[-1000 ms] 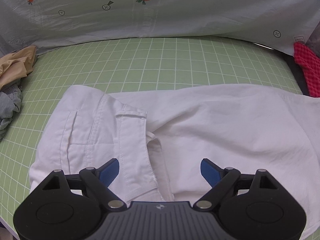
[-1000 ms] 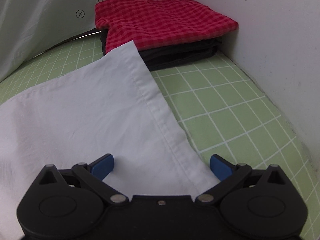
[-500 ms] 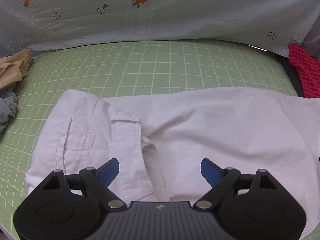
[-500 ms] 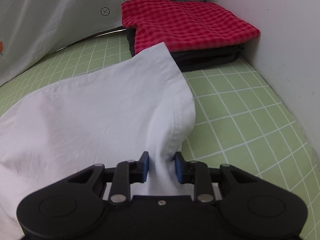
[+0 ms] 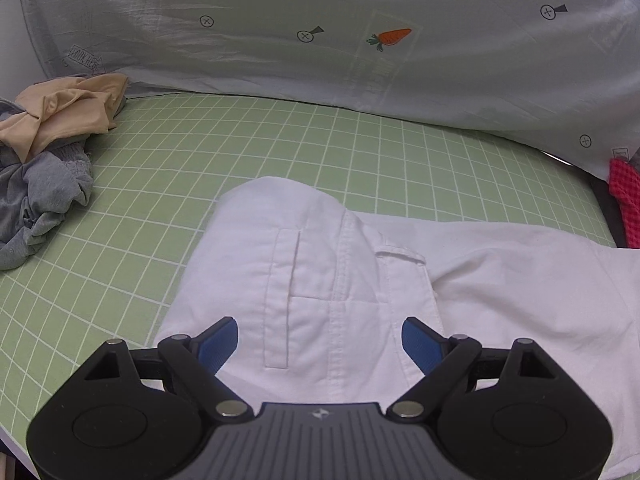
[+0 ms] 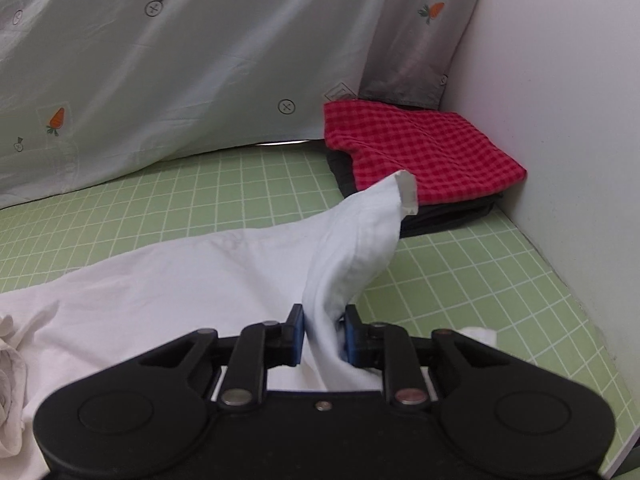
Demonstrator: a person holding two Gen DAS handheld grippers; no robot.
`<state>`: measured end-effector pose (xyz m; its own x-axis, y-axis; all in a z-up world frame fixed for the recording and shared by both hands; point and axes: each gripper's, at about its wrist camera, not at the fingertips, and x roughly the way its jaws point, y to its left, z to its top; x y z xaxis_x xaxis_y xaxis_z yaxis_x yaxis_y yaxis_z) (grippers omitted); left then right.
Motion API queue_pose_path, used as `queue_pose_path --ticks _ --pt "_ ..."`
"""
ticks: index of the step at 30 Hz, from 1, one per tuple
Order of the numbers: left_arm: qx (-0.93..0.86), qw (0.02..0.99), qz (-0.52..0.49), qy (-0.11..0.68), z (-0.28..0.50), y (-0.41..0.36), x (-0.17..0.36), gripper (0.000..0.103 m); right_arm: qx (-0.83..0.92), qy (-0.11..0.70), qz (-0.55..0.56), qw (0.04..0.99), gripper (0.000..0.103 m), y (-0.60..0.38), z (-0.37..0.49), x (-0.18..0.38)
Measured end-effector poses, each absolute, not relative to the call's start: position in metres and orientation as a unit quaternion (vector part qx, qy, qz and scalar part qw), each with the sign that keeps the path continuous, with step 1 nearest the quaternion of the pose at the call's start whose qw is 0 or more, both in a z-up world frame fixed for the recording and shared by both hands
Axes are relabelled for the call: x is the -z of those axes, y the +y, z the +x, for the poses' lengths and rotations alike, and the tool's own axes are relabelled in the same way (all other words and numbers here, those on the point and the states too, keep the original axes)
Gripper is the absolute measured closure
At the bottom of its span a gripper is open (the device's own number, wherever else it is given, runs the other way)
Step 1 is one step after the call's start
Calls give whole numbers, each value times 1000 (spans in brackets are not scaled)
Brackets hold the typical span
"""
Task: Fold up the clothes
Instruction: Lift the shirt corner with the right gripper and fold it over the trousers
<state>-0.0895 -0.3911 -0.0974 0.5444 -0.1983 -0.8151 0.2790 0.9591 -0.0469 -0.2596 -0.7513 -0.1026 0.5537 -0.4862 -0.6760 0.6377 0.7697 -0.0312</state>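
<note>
White trousers (image 5: pixel 480 288) lie across the green grid mat (image 5: pixel 240 152), waistband and pocket end toward the left. My left gripper (image 5: pixel 320 344) hovers open over the waistband area, blue pads wide apart with the pocket slit between them. In the right wrist view the leg end of the white trousers (image 6: pixel 352 248) is pinched up off the mat, its hem corner pointing at the red stack. My right gripper (image 6: pixel 323 334) is shut on that bunched fabric.
A folded red checked cloth (image 6: pixel 420 152) sits on dark folded clothes in the far right corner by a white wall (image 6: pixel 560 100). A crumpled beige and grey pile (image 5: pixel 44 160) lies far left. A carrot-print sheet (image 5: pixel 360 40) hangs behind the mat.
My right gripper closed on the trouser leg hem and lifted it off the mat. My left gripper shifted left, so it is now over the waistband and pocket, still open.
</note>
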Motion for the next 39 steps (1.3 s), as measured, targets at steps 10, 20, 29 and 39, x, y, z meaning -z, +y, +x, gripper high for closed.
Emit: queue_pose_path --ticks 10,20,29,39 --pt "172 872 59 454 -70 -316 92 14 269 367 89 886 82 -612 -197 112" --pt "194 864 73 460 -50 -272 100 14 271 457 42 846 78 -542 -166 174" --pt "195 867 49 456 -63 -286 96 14 221 377 116 892 64 -551 -192 119" --pt "173 870 29 461 -105 -321 95 13 294 378 62 876 1 -624 -245 115"
